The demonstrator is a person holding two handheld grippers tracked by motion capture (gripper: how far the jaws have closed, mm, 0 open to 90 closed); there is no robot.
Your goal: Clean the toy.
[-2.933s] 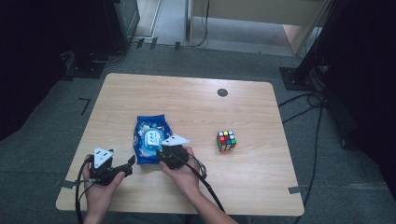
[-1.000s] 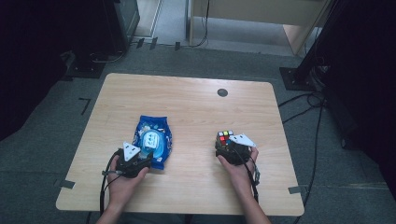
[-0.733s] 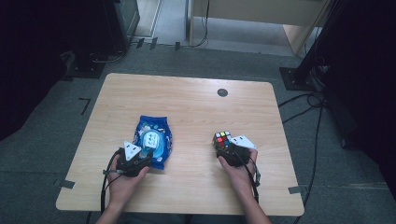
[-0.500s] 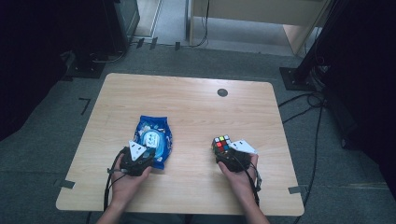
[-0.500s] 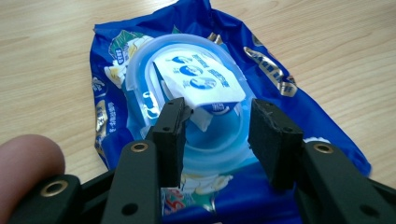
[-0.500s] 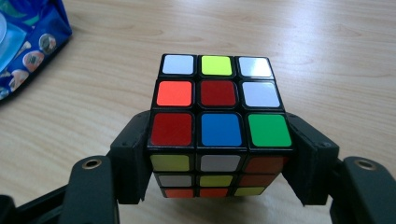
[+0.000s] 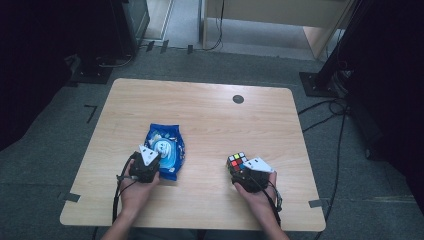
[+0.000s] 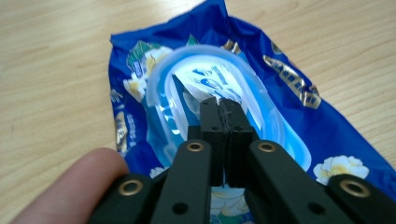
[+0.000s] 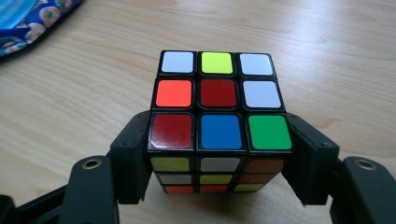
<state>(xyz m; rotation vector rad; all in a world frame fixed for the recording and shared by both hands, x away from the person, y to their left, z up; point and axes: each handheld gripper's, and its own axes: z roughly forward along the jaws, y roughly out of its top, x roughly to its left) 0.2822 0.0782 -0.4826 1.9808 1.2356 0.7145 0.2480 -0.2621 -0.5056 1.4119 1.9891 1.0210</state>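
At the left of the table, the left gripper sits at the near end of a blue wipes pack. Its jaws have just been closing and now stand pressed together over the pack's pale plastic lid. Whether they pinch the lid's tab or meet on nothing cannot be told. The lid looks down on the pack, and no wipe can be seen, so any opening appears yet to be done. A fingertip shows beside the jaws in the left gripper view.

To the right, well apart from the pack, the right gripper has its jaws clamped against the two sides of a cube, which rests flat on the wood at the table's near edge. Its colours are scrambled. The grip looks secured; lifting or carrying the cube seems the work remaining. The high view shows both hands level with each other.
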